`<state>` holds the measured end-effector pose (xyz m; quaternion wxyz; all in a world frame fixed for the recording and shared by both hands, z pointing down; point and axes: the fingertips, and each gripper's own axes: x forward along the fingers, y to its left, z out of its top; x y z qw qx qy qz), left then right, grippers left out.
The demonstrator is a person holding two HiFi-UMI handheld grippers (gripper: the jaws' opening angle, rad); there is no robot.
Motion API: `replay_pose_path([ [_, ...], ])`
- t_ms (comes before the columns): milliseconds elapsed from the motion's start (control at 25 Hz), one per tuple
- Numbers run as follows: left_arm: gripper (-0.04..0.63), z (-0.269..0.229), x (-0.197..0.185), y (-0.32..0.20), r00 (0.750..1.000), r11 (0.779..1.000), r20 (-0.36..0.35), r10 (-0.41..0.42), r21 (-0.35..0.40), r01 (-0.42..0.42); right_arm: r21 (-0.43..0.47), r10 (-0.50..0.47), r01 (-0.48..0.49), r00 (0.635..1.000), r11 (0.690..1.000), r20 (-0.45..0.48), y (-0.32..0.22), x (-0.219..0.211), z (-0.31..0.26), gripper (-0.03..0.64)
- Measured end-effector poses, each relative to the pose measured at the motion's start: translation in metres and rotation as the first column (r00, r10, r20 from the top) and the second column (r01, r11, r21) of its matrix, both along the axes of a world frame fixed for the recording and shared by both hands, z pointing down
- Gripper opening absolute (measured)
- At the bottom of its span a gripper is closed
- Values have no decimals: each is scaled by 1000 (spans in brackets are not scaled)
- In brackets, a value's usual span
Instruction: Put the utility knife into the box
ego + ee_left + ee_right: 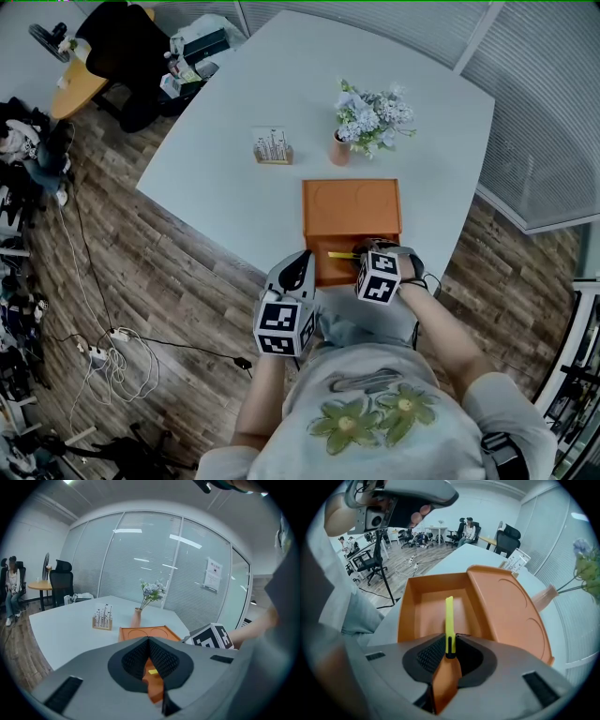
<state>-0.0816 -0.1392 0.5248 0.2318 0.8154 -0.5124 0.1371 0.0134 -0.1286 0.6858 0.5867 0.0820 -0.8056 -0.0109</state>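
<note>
Done: lid (506, 606) of the box (424, 604) lies folded open; utility knife (449, 620) is off the bench (216, 159) and over the open compartment.
Knife position: clamped at its near end in the right gripper (450, 645), pointing steeply down into the compartment; contact with the box floor impossible to tell.
Left to do: by judgement, only lowering it onto the box floor, letting go and drawing clear, so close to the end.
Left gripper (150, 641): jaws closed together on nothing, hovering near the box's near left corner.
Surroundings: flower vase (339, 150) and small wooden rack (272, 146) beyond the box, both apart from it.
In the way: nothing visible inside the compartment; only the box walls and the open lid sit close to the knife.
</note>
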Motion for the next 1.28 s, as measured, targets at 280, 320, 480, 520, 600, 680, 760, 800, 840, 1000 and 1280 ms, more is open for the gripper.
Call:
replay_pose_path([
  [280,2,2,-1,-1,1000,1000,4,0,-9,0,-17,-4,4,1000,1000,-27,1,2,8,74],
  [320,2,2,-1,0,1000,1000,4,-1,-9,1,-20,-3,3,1000,1000,-28,1,3,8,74],
  [480,2,4,-3,-1,1000,1000,3,-1,-12,1,-29,-4,3,999,1000,-38,3,2,11,74],
  [520,2,4,-4,-1,1000,1000,3,-1,-12,1,-29,-4,3,999,1000,-41,3,2,12,74],
  [600,2,5,-4,-1,1000,1000,2,0,-12,0,-26,-4,2,999,1000,-45,2,1,13,74],
  [680,2,6,-4,-2,1000,1000,3,1,-13,-1,-20,-2,1,999,1000,-45,0,1,15,74],
  [760,2,6,-3,-3,1000,1000,3,1,-13,-1,-23,-2,1,999,1000,-48,0,2,17,74],
  [800,2,6,-3,-3,1000,1000,3,2,-14,-2,-27,-2,1,999,1000,-51,1,2,18,74],
  [840,2,6,-3,-3,1000,1000,3,2,-15,-2,-28,-2,1,999,1000,-54,1,3,19,74],
  [1000,2,5,-3,-3,1000,1000,1,1,-16,-1,-22,0,-2,998,1000,-55,0,2,16,74],
  [1280,2,5,-1,-1,1000,1000,-3,2,-17,-2,-21,9,-10,999,1000,-50,0,3,17,74],
])
